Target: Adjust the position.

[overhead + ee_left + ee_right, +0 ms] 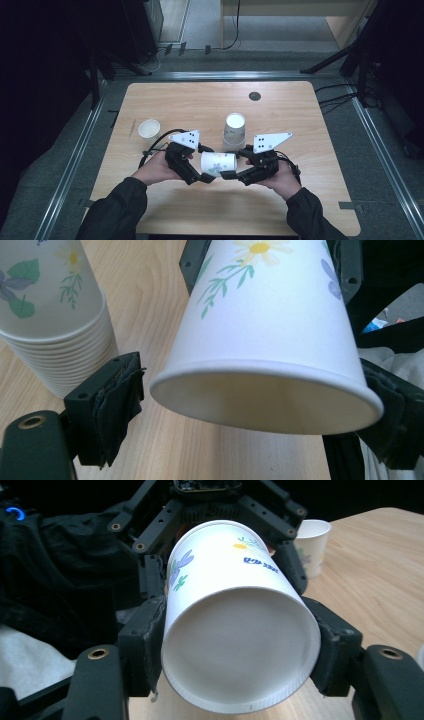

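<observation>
The right tool (240, 650) grips a flowered paper cup (218, 163) by its base above the worktop (300, 115); the left tool (260, 405) stands wide around its rim. Gentle pressure should prevent crushing.

Table: you work at a light wood table (280, 107) with rounded corners; a small dark round disc (254, 96) sits in its top near the far edge.
Floor: grey floor (210, 30) surrounds you, darker at the sides.
Rails: metal rails (75, 160) frame the table on the left, far and right sides.
Far furniture: beyond the table you see a pale wooden desk (345, 22) and a dark cabinet (142, 25).
Cables: black cables (335, 97) trail over the floor at your right.
Stands: dark stand legs (325, 62) angle in at the far right.
Light: the table is brightly lit, while the room's left and right edges lie in deep shadow.
</observation>
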Available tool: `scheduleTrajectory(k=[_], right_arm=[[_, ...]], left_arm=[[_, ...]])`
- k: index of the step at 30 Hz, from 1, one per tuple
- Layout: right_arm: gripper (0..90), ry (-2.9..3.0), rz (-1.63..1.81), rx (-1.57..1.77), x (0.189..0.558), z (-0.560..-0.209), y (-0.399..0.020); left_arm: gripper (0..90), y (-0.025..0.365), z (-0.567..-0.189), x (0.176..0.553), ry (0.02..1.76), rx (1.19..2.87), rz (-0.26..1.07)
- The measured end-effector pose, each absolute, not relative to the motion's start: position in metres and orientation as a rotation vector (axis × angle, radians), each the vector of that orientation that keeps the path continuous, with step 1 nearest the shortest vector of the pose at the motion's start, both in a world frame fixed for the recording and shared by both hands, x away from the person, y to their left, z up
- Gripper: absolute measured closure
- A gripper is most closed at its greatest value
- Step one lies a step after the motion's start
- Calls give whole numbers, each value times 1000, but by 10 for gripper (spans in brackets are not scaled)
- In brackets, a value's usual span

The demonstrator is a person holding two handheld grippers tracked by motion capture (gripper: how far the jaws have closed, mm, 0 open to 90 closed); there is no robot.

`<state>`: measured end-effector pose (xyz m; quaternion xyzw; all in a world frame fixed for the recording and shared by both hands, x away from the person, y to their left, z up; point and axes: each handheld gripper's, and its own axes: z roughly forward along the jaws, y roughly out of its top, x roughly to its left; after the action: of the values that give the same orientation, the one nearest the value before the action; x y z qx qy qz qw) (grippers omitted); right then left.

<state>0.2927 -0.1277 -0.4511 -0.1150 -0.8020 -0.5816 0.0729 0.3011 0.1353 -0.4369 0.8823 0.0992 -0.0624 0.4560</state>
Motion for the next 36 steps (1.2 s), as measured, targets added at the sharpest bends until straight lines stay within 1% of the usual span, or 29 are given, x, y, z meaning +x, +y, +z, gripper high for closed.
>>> scheduleTrajectory(k=[4,6,12,16,18,19,20,36], right_arm=[[346,-2390,-1760,-351,293,-451,-127],[346,-2378,-1766,-354,294,-451,-128],[346,-2353,-1781,-352,294,-451,-129],[346,-2346,-1777,-354,295,-452,-128],[346,-2346,-1772,-357,295,-452,-127],[346,-2350,-1770,-361,295,-452,-127],[346,-2351,-1764,-365,295,-452,-127],[345,-2371,-1745,-367,294,-453,-126]], left_arm=[[97,136,-435,300,232,2144,-150],[122,137,-435,300,231,2141,-155],[136,138,-437,300,231,2136,-161],[172,138,-436,300,220,2131,-159],[173,138,-437,300,224,2135,-165],[203,138,-437,300,218,2132,-166],[210,138,-436,299,214,2135,-159],[251,140,-437,300,215,2145,-156]])
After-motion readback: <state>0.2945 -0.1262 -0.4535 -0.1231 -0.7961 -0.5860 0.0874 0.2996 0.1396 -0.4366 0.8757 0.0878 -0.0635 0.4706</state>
